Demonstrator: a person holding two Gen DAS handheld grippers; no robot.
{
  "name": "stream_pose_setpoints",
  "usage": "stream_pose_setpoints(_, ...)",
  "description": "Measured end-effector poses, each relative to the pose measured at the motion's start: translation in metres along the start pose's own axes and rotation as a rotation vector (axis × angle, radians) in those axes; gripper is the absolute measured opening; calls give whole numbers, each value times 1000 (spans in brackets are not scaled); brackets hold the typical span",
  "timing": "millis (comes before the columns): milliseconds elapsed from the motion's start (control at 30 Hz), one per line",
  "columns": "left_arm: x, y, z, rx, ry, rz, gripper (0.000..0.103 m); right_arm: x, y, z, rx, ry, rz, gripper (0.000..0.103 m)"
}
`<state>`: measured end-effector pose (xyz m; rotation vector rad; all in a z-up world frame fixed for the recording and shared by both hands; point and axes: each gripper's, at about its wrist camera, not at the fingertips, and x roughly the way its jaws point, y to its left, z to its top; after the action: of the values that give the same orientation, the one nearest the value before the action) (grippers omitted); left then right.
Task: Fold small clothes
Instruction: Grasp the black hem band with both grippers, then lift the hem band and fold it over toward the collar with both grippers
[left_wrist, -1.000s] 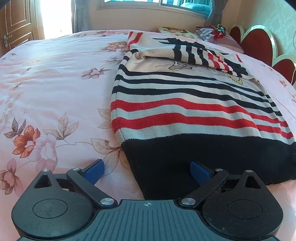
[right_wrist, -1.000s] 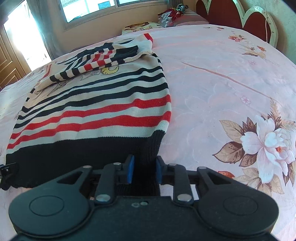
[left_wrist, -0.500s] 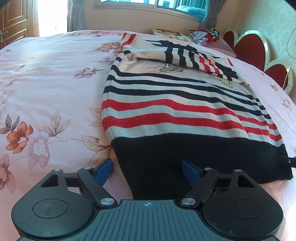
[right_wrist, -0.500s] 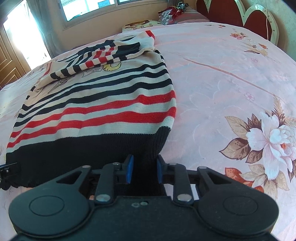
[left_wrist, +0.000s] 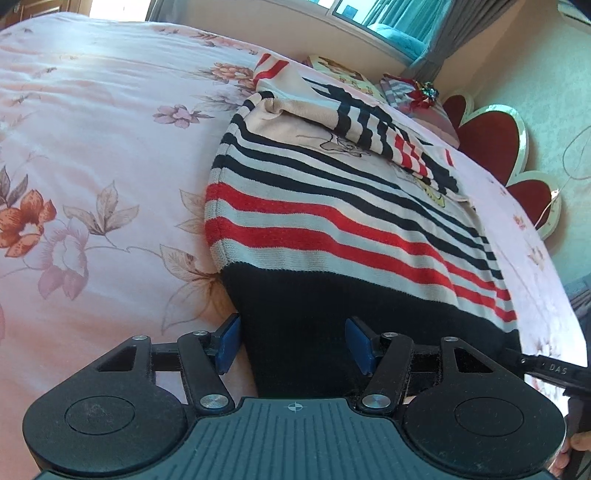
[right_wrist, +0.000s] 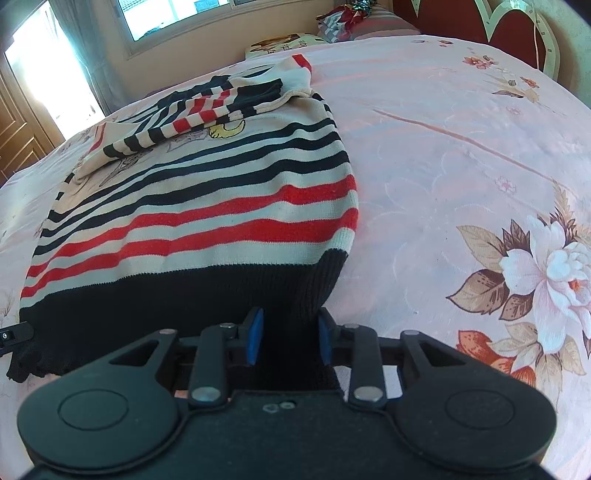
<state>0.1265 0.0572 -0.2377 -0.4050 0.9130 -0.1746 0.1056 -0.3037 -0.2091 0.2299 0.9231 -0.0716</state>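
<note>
Striped sweater (left_wrist: 332, 229) spread flat on the pink floral bedspread (left_wrist: 92, 155), black hem band nearest both grippers, red and dark stripes running away ahead of the jaws; sleeves folded across the chest at the far end, over a cartoon print.

Left gripper (left_wrist: 293, 345): jaws standing open, wide apart, blue pads on either side of the hem's left corner; black band filling the gap between the jaws, left pad just beside the sweater's side edge, right pad over the black knit; whether either pad touches the cloth, cannot tell. Off to the right of these jaws, the tip of the other gripper at the hem's far corner.

Right gripper (right_wrist: 288, 334): jaws narrowed with the hem's right corner lying between the blue pads; black knit bunched in the gap and slightly lifted off the bed; pads close against the fabric on both sides, but a true clamp cannot be told. Far left of these jaws, a black gripper tip at the opposite hem corner.

Beyond the sweater, ahead of the jaws: pillows (right_wrist: 280, 42) under the window (right_wrist: 177, 14); red heart-shaped headboard (left_wrist: 487, 136) to the right; wooden door (right_wrist: 14, 122) to the left in the right wrist view.
</note>
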Motion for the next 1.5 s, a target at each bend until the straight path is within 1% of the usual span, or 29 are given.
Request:
stream_pose_setpoints(133, 7, 7, 5, -82, 7, -70, 60, 0, -2, 2, 30, 4, 32, 32)
stream_pose_setpoints(200, 12, 6, 7, -87, 25, -87, 36, 4, 2, 3, 17, 8, 33, 32)
stream_pose_setpoints(233, 17, 7, 8, -96, 53, -97, 17, 6, 4, 3, 6, 6, 30, 31)
stream_pose_setpoints(267, 19, 7, 7, -107, 70, -101, 13, 8, 6, 4, -8, 5, 22, 29)
stream_pose_setpoints(300, 18, 6, 6, -101, 71, -97, 13, 8, 8, 5, -15, 9, 17, 26)
stream_pose_setpoints(333, 17, 4, 7, -82, 71, -92, 13, 7, 8, 6, -15, 15, 24, 16)
stream_pose_setpoints(367, 16, 2, 9, -66, 70, -91, 13, 4, 7, 7, -14, 20, 37, 11)
stream_pose_setpoints(433, 13, -3, 16, -39, 55, -102, 13, 0, 3, 8, 2, 22, 63, 10)
stream_pose_setpoints(500, 9, -6, 28, -23, 25, -123, 12, -3, -2, 13, 45, 14, 97, 10)
stream_pose_setpoints(633, 1, -14, 63, -9, -51, -161, 12, -15, -7, 36, 129, -52, 178, 10)
stream_pose_setpoints(700, 1, -23, 88, 13, -91, -174, 12, -20, -7, 55, 144, -95, 208, 10)
stream_pose_setpoints(767, 7, -30, 114, 13, -118, -190, 12, -20, -8, 77, 163, -134, 234, 10)
stream_pose_setpoints(900, 28, -45, 169, 13, -197, -195, 12, -7, -12, 134, 218, -206, 281, 10)
stream_pose_setpoints(1033, 62, -53, 224, 1, -243, -174, 12, 28, -12, 199, 252, -259, 294, 10)
stream_pose_setpoints(1100, 87, -54, 250, -12, -247, -152, 12, 53, -12, 228, 272, -258, 303, 10)
stream_pose_setpoints(1233, 141, -53, 291, -39, -238, -96, 12, 109, -4, 276, 259, -240, 289, 10)
stream_pose_setpoints(1333, 180, -51, 309, -53, -209, -47, 12, 148, -1, 301, 259, -218, 279, 10)
stream_pose_setpoints(1400, 206, -48, 318, -62, -159, -15, 12, 172, -4, 313, 274, -191, 266, 10)
stream_pose_setpoints(1467, 226, -43, 324, -90, -110, 14, 12, 198, -8, 322, 274, -140, 252, 10)
stream_pose_setpoints(1500, 234, -40, 328, -110, -86, 19, 12, 208, -11, 323, 282, -121, 239, 15)
